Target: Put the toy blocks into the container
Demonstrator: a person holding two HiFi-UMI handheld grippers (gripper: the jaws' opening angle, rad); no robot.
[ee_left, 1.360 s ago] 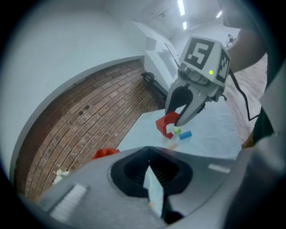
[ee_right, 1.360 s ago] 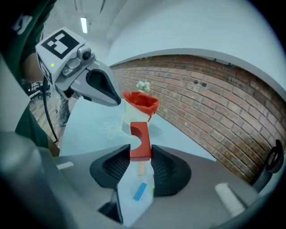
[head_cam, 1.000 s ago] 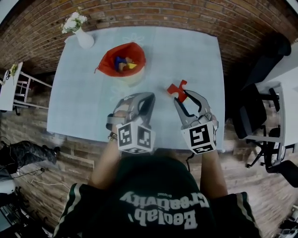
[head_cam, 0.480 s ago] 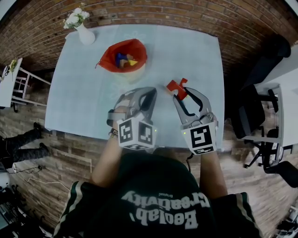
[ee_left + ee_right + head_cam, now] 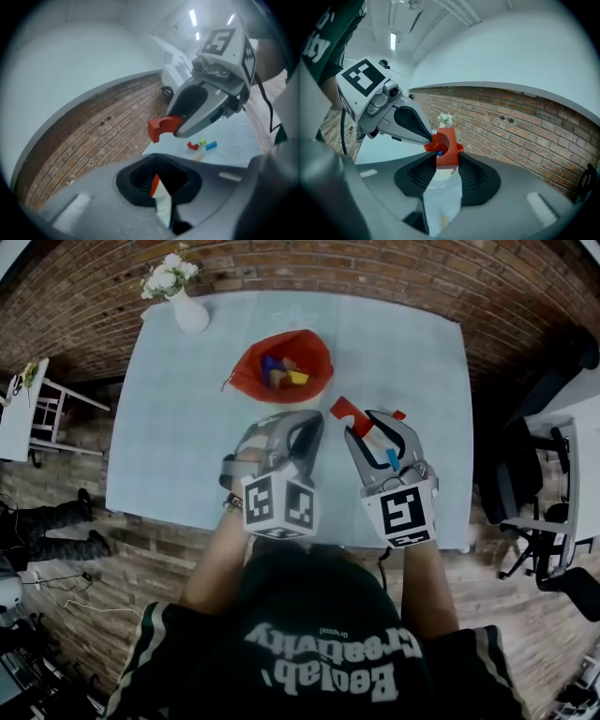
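Surface: pale blue table (image 5: 187, 446) | right gripper (image 5: 446, 164): clamped red arch-shaped toy block (image 5: 448, 150), jaws partway open, at 4 o'clock from red fabric pouch container (image 5: 251, 371) | left gripper (image 5: 157, 161): closed tip to tip, held nothing

The desk (image 5: 169, 446) is pale blue-grey, the container (image 5: 246, 376) is red with blue, yellow and orange toy blocks (image 5: 281, 373) inside, and the vase (image 5: 191, 315) and its flowers (image 5: 167, 277) are white. The arched block (image 5: 345, 412) is red; on the desk lie a small red block (image 5: 192, 146), a green block (image 5: 202, 141) and a blue block (image 5: 211, 145). The left claw (image 5: 312, 421) and right claw (image 5: 362, 424) are grey with black pads and black-and-white square markers; the brickwork (image 5: 394, 268) is red-brown.
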